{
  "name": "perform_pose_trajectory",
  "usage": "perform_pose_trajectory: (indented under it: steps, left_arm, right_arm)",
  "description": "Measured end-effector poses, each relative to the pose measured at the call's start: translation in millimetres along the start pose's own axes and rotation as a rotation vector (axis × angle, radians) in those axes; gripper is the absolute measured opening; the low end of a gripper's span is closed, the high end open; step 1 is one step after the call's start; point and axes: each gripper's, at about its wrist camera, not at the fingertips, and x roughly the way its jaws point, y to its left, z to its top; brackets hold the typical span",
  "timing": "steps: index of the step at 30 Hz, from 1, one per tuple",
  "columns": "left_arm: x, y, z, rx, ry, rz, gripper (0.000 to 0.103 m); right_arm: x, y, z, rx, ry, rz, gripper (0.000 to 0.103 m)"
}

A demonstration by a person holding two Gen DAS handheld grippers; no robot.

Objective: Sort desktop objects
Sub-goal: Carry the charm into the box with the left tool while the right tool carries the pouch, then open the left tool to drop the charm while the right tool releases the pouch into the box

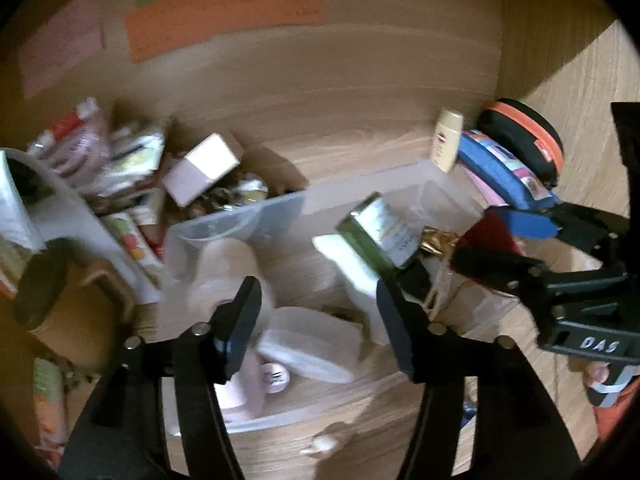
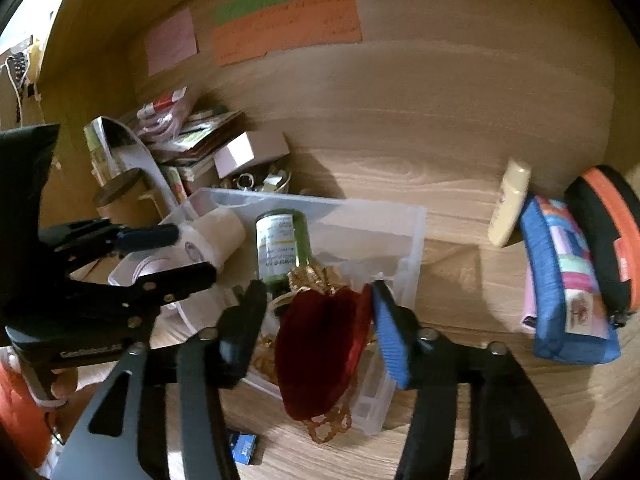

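Wooden desk (image 2: 460,184) with wooden back panel (image 2: 440,80), filling both views; orange paper strip (image 2: 288,26), green strip (image 2: 262,0) and pink note (image 2: 172,42) stuck on the panel, upper left of the right wrist frame. Clear plastic bin (image 2: 412,248), centre of frame, holding a green bottle (image 2: 282,246) lying on its side and a pale roll (image 2: 218,232) at its left. Blue pencil case (image 2: 560,280) and black-and-orange pouch (image 2: 608,232), right edge; cream tube (image 2: 510,204) just beside them. Heap of packets and a white box (image 2: 240,156), upper left. Right gripper (image 2: 320,300), lower centre, fingers apart around a dark red pouch (image 2: 320,344) over the bin's near edge; contact cannot be told. Left gripper (image 1: 316,292), lower centre of the left wrist frame, fingers apart above the bin, holding nothing.
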Motion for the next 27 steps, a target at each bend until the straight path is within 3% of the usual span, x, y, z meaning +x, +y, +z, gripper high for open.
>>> perform_pose_trajectory:
  steps: [8, 11, 16, 19, 27]
  left_arm:
    - [-37, 15, -7, -0.015, -0.054, 0.068, 0.076]
    - [-52, 20, -12, -0.021, -0.074, 0.08, 0.077]
    - [-74, 26, -21, -0.038, -0.103, 0.092, 0.09]
    - [-87, 29, -27, -0.045, -0.121, 0.093, 0.092]
    - [-102, 37, -47, -0.066, -0.119, 0.057, 0.096]
  right_arm:
    - [-20, 10, 1, 0.03, -0.016, -0.01, 0.061]
    - [-33, 20, -1, 0.026, -0.036, -0.012, 0.067]
    - [-56, 38, -5, 0.009, -0.073, -0.037, 0.076]
    - [-66, 47, -9, 0.004, -0.082, -0.056, 0.082]
    - [-80, 64, -31, -0.018, -0.058, -0.081, 0.083]
